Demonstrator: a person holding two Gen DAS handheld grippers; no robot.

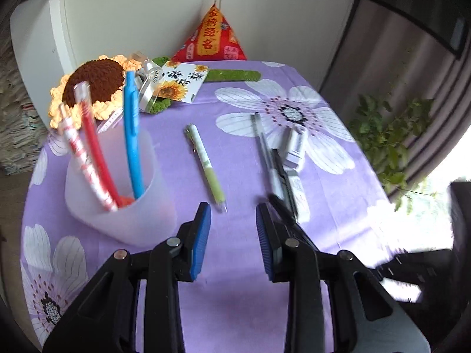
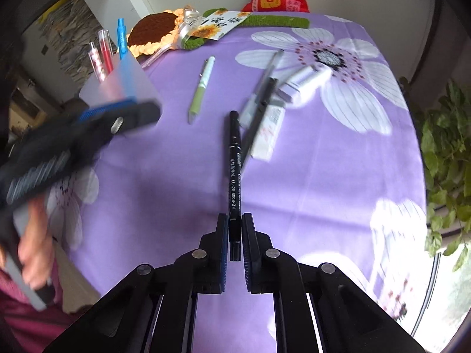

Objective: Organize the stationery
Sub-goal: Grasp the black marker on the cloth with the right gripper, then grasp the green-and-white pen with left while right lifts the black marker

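The right claw (image 2: 235, 235) is clamped shut on a black marker (image 2: 235, 158), gripped near its tail end so that most of the barrel juts forward past the tips, clear of the purple cloth (image 2: 309, 182). It is a light, stiff, smooth stick; held so far back it could pivot or slide between the pads, so a hold nearer the middle would likely steady it. The left claw (image 1: 233, 232) is partly open with nothing between its pads, hanging above the cloth. Just ahead of it lies a green pen (image 1: 206, 164), tip toward the claw; it too looks light, rigid and prone to roll, best pinched across mid-barrel. Ahead and to the left claw's left stands the cup (image 1: 117, 203), frosted, already holding a blue pen (image 1: 132, 141), a red pen (image 1: 94, 147) and a patterned one; it is light enough to tip if nudged. To its right front lie more pens (image 1: 265, 147) and white boxes (image 1: 294, 147), crossing each other. Farthest off sits a crochet sunflower (image 1: 94, 82).
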